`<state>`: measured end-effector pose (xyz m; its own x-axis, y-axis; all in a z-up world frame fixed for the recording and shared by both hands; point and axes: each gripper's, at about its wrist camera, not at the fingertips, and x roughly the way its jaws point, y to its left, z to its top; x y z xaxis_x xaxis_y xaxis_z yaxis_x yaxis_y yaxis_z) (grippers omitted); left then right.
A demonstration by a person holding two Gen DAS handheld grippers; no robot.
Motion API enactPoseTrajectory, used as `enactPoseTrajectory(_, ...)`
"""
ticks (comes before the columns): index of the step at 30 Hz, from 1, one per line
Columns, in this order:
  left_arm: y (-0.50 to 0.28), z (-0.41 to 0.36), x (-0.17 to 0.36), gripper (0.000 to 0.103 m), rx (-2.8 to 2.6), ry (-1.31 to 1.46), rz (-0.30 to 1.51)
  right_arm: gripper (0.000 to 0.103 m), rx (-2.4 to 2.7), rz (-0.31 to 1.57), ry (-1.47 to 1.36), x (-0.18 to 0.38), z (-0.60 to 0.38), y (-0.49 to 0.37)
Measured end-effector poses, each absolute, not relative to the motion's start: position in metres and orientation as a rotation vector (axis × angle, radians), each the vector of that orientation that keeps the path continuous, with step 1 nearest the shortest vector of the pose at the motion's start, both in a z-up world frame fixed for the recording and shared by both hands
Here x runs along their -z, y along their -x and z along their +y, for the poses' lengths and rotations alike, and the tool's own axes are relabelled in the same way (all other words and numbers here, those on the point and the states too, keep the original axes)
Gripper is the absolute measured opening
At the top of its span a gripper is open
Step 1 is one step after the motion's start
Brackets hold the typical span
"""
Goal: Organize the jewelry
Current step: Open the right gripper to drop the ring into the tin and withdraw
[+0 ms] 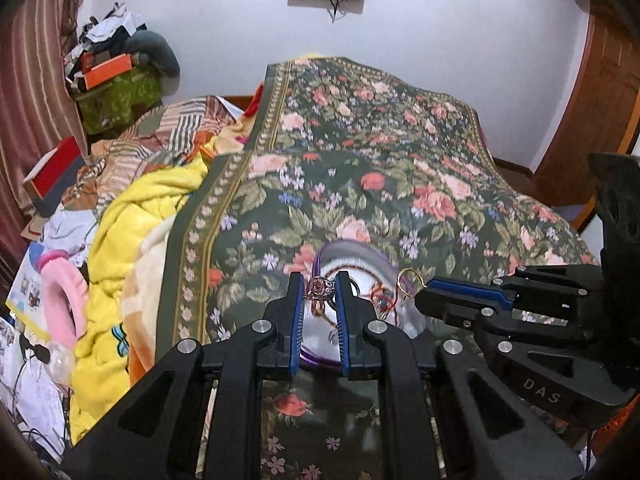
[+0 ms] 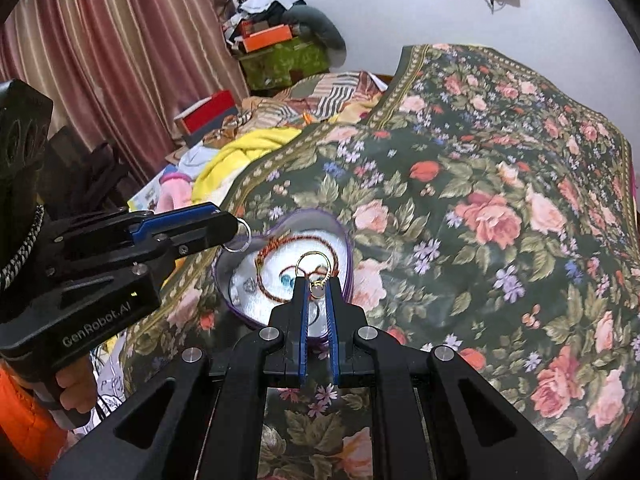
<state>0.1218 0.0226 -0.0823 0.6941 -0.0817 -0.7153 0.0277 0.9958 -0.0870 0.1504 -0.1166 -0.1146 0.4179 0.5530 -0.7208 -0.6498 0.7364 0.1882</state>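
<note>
A heart-shaped purple tin (image 2: 347, 248) with a white lining lies on the floral bedspread. Inside it are a red-and-gold cord bracelet (image 2: 276, 246), blue stones (image 2: 286, 279) and small silver pieces (image 2: 249, 286). My left gripper (image 1: 320, 286) is shut on a silver ring (image 1: 320, 287) over the tin (image 1: 344, 254). From the right wrist view, that gripper (image 2: 236, 226) hangs at the tin's left rim with the ring (image 2: 239, 237) dangling. My right gripper (image 2: 317, 286) is shut on a gold hoop (image 2: 313, 266) above the tin's near side. The left wrist view shows the right gripper (image 1: 420, 296) and the hoop (image 1: 410, 280) beside the tin.
The floral bedspread (image 2: 480, 200) spreads wide to the right and far side. A yellow blanket (image 1: 120, 248), a pink item (image 1: 64, 296), papers and a red box (image 1: 52, 172) crowd the left. A green box (image 2: 280, 60) stands by the curtain (image 2: 100, 60).
</note>
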Motion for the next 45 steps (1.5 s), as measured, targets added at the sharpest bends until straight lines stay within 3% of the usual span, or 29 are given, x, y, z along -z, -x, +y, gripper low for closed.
enactPoseTrajectory(9,-0.124,0.021,0.096,0.014,0.071,0.064,0.845,0.007,-0.757,0.884,0.146,0.124,-0.114,-0.151)
enactPoseTrajectory(19,-0.115,0.027,0.073,0.014,0.050,0.078,0.798,0.008,-0.758,0.861,0.124,0.108,-0.118,-0.149)
enactPoseTrajectory(32,-0.054,0.017,-0.017,0.014,0.015,0.038,0.547,0.008,-0.702,0.555,0.064,0.013,-0.145,-0.097)
enactPoseTrajectory(36,-0.022,0.009,-0.050,0.027,0.007,0.032,0.427,0.008,-0.662,0.436,0.057,-0.016,-0.152,-0.069)
enactPoseTrajectory(38,-0.003,0.005,-0.064,0.033,-0.006,0.028,0.365,0.011,-0.647,0.388,0.054,-0.028,-0.155,-0.055)
enactPoseTrajectory(43,0.037,0.002,-0.089,0.049,-0.051,0.018,0.237,0.044,-0.592,0.277,0.048,-0.046,-0.162,-0.023)
enactPoseTrajectory(45,0.049,0.002,-0.095,0.057,-0.065,0.022,0.208,0.053,-0.561,0.231,0.050,-0.053,-0.164,-0.011)
